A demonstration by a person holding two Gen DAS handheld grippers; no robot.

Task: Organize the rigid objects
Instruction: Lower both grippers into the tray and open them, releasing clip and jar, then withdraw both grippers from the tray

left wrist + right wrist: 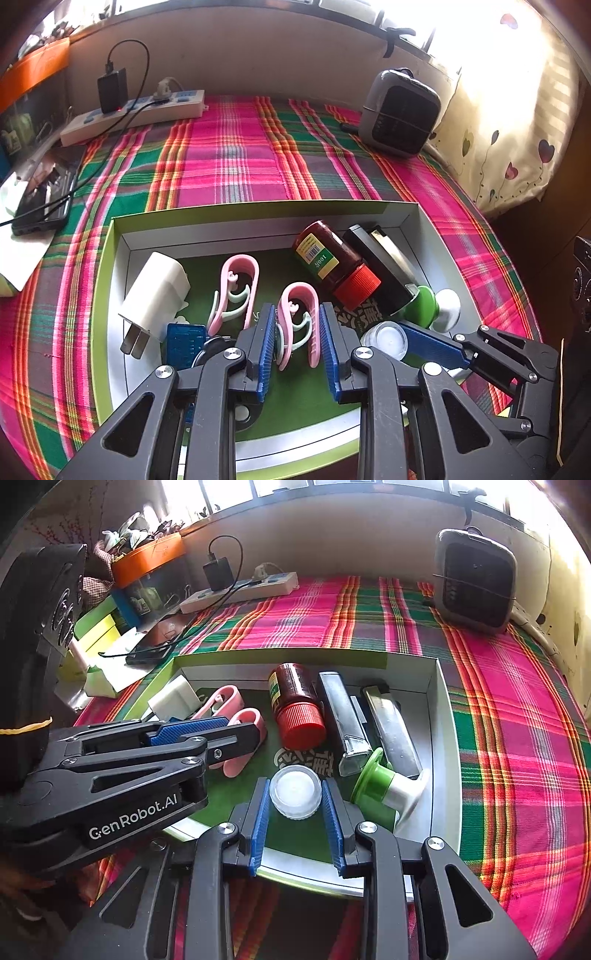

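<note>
A shallow green-rimmed box (258,212) lies on the plaid cloth and holds the objects. My left gripper (298,312) is shut on a pink clip (299,295) that lies on the box's green floor, with a blue pad against each side. A second pink clip (240,280) lies just left of it. My right gripper (295,782) is shut on a small clear round jar (295,794) near the box's front edge. Beside these lie a white charger plug (155,291), a red-capped brown bottle (295,701), two black-and-silver bars (343,720) and a green-and-white piece (384,786).
A white power strip (133,114) with a black adapter runs along the back left. A phone (40,206) lies on paper at the left. A grey boxy device (400,110) stands at the back right. A small blue item (184,345) lies by the plug.
</note>
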